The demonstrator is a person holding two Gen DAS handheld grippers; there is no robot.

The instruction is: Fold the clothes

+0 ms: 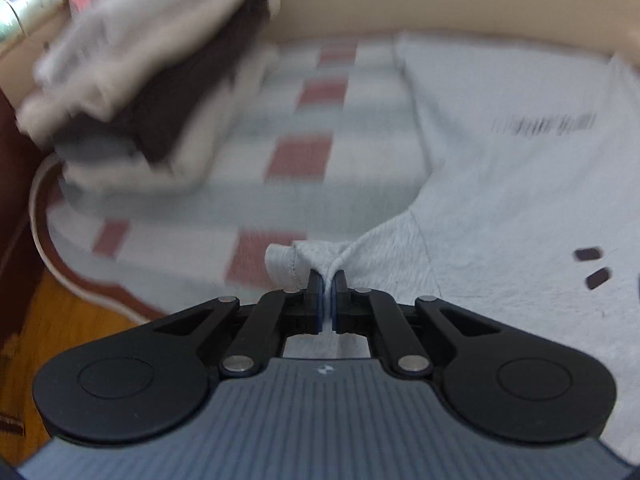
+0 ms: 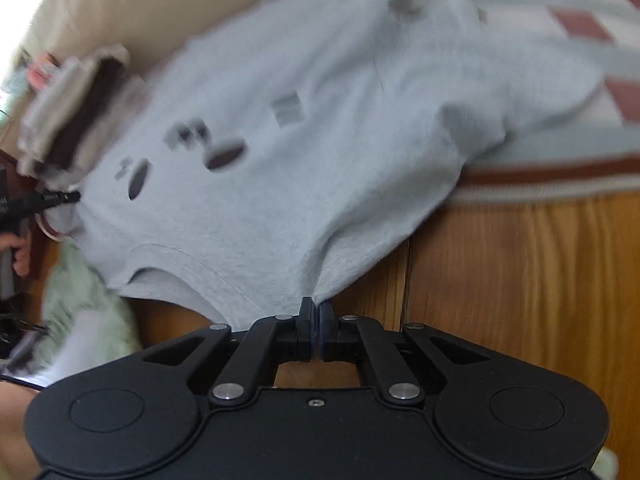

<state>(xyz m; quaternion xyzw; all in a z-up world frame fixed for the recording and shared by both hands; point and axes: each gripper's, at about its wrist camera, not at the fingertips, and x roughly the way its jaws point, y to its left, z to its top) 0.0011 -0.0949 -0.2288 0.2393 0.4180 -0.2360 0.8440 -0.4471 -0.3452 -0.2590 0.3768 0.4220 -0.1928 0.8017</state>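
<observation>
Between both claws, pinched grey T-shirt [image 2: 304, 168]

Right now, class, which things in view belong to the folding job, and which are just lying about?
In the job: light grey cotton T-shirt; left hand-held gripper; right hand-held gripper.

Lying about: stack of folded clothes; checked red-and-white bedspread; pale green cloth.

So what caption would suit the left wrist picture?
Left gripper pinching a sleeve of the grey T-shirt on a checked bedspread, folded clothes stacked behind.
</observation>
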